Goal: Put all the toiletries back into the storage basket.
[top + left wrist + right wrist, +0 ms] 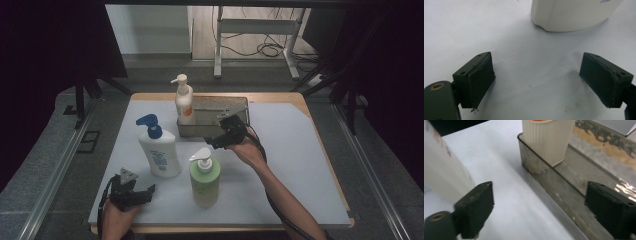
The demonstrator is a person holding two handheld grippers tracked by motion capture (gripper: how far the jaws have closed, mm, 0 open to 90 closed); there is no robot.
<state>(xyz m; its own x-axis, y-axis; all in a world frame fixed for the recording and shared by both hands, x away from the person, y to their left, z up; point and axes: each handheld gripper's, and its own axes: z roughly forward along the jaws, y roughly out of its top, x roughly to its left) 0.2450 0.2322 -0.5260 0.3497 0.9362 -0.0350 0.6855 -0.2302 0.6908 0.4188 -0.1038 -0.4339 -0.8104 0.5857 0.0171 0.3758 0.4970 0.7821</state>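
A cream ribbed pump bottle with an orange label stands upright in the left end of a worn metal tray. My right gripper hovers just in front of the tray's near wall, open, with nothing held between its pads. A white bottle with a blue pump stands left of it. In front stands a green bottle with a white pump. Near the front left edge my left gripper rests open over bare table, short of the white bottle's base.
The white table top has free room on its right half. Its wooden edge shows at the back and right. Dark curtains flank the table, and a metal stand with cables sits on the floor beyond it.
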